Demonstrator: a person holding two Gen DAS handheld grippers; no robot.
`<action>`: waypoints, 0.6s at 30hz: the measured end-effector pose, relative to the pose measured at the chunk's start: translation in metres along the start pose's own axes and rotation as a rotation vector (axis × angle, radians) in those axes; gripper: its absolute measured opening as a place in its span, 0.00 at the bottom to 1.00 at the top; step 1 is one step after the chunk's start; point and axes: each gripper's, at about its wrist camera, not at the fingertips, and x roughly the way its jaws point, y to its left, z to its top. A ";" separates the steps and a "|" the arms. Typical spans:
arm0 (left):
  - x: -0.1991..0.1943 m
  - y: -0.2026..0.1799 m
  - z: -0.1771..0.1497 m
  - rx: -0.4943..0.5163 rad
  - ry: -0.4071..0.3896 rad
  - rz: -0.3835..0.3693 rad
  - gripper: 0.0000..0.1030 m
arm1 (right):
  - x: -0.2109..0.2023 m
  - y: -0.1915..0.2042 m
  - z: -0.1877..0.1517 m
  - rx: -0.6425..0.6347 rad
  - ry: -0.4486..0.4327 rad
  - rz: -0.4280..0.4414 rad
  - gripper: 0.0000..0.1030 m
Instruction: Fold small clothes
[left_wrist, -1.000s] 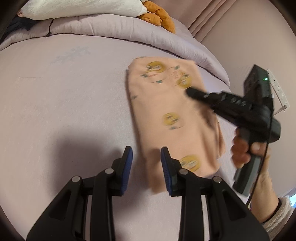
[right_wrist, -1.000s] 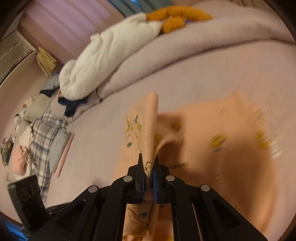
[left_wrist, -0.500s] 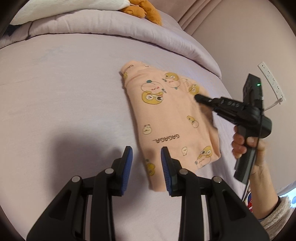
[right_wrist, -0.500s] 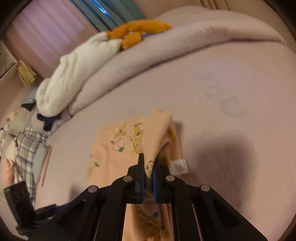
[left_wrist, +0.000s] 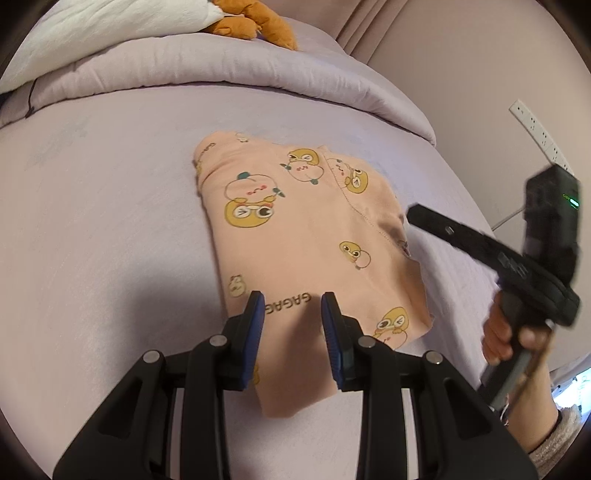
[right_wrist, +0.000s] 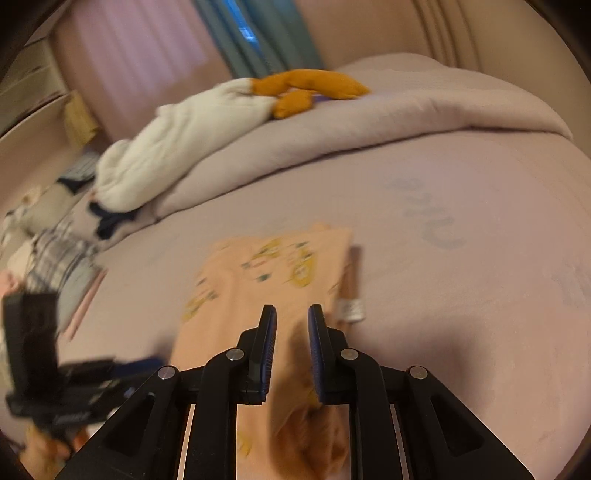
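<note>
The left gripper (left_wrist: 293, 325) hovers with its jaws apart over the near end of the peach garment (left_wrist: 306, 236), gripping nothing. The garment lies folded on the lilac bed (left_wrist: 110, 221) — thin knit, likely light and limp, so it should sag and slide unless taken at a folded edge through all its layers. To the right, the right gripper (right_wrist: 291, 345) is also apart and empty, above the cloth's right side — a white label (right_wrist: 351, 310) shows there.
</note>
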 end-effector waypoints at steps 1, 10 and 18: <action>0.002 -0.003 -0.001 0.011 -0.001 0.012 0.30 | -0.001 0.003 -0.002 -0.013 0.000 0.012 0.16; 0.012 -0.016 -0.001 0.072 -0.004 0.073 0.30 | 0.005 0.010 -0.023 -0.097 0.054 0.037 0.16; 0.022 -0.019 -0.004 0.101 0.011 0.098 0.30 | 0.012 0.005 -0.034 -0.080 0.100 0.015 0.16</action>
